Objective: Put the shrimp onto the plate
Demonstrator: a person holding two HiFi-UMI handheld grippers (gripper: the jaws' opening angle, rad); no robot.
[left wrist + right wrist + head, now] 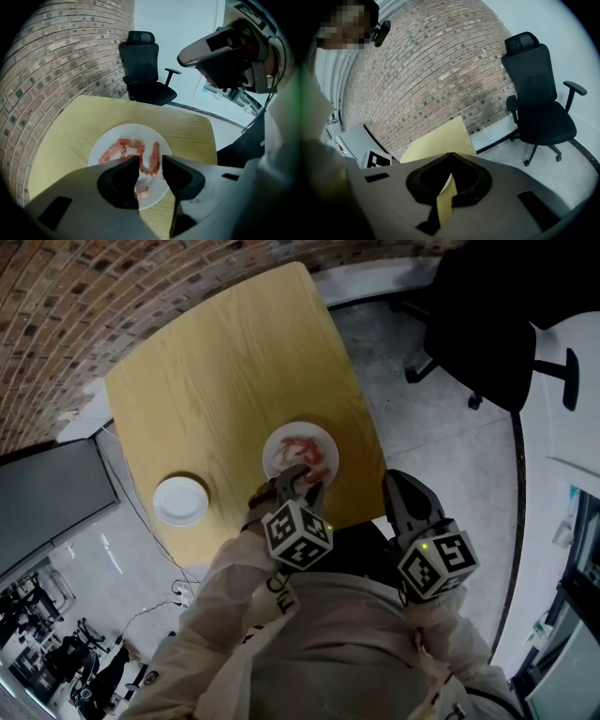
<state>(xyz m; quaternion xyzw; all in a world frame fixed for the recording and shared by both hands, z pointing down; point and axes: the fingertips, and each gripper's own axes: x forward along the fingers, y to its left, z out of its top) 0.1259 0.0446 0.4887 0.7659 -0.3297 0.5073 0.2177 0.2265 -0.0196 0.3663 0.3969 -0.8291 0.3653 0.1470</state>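
The pink cooked shrimp (130,142) lie on the round white plate (104,149) on my pale wooden desk (70,126), directly beneath the left gripper (150,161). One curled shrimp shows through the gap between its jaws. Those jaws stand well apart and grip nothing. My right gripper (449,157) hangs beside the desk's near corner, with its jaws together at the tips and empty.

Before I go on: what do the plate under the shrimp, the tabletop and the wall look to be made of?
Plate: smooth, plain white, likely ceramic or melamine; the look leaves it open. Tabletop: pale yellow with visible wood grain, matte, probably laminate or veneer. Wall: reddish-brown brick with pale mortar lines, rough.
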